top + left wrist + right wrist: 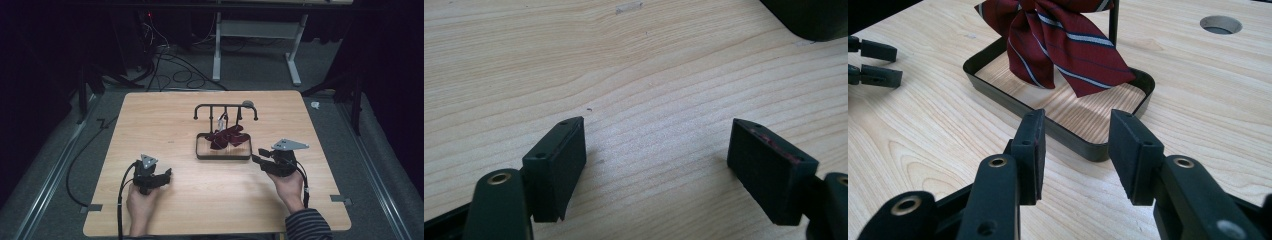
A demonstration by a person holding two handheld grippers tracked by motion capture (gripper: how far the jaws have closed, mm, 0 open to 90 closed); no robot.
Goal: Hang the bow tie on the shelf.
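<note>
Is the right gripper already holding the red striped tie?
No, the right gripper has its jaws open with nothing between them, short of the red striped tie that hangs over the tray.

The left tongs (167, 174) sit at about seven o'clock in the high view, held in the person's left hand (141, 202), whose forearm comes up from the bottom edge. Their jaws point toward three o'clock and stand wide apart, as the left gripper view shows, low over the bench (634, 75) with nothing between them. A grey three-cornered plate caps their body and a cable trails back toward six o'clock. The right tongs (258, 155) lie at about four o'clock, gripped by the right hand (290, 187) in a striped sleeve. Their jaws point toward nine o'clock, parted with a moderate gap and nothing gripped.
</note>
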